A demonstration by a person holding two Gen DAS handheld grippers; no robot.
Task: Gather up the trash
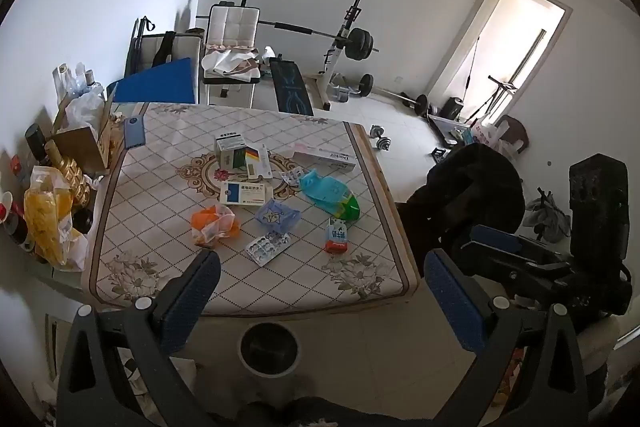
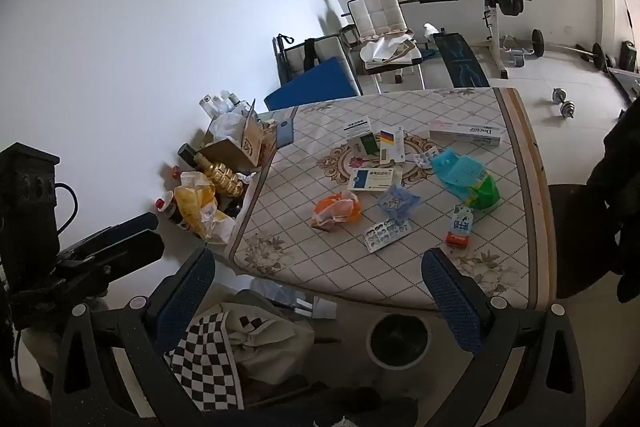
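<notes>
Trash lies on the patterned table (image 1: 168, 267) (image 2: 312, 267): an orange wrapper (image 1: 214, 223) (image 2: 337, 211), a blister pack (image 1: 267, 247) (image 2: 387, 234), a blue plastic tray (image 1: 277, 215) (image 2: 398, 203), a small milk carton (image 1: 336, 235) (image 2: 460, 227), a blue-green bag (image 1: 330, 193) (image 2: 466, 177) and medicine boxes (image 1: 244, 194) (image 2: 374, 179). A round bin (image 1: 270, 349) (image 2: 398, 343) stands on the floor before the table. My left gripper (image 1: 320, 299) and right gripper (image 2: 318, 299) are both open and empty, held above the near table edge.
Bottles, a cardboard box (image 1: 82, 143) and a yellow bag (image 1: 48, 219) crowd the table's left side. A black chair (image 1: 472, 195) stands to the right. A checkered cloth (image 2: 224, 347) lies below. A weight bench (image 1: 292, 87) and barbell stand behind.
</notes>
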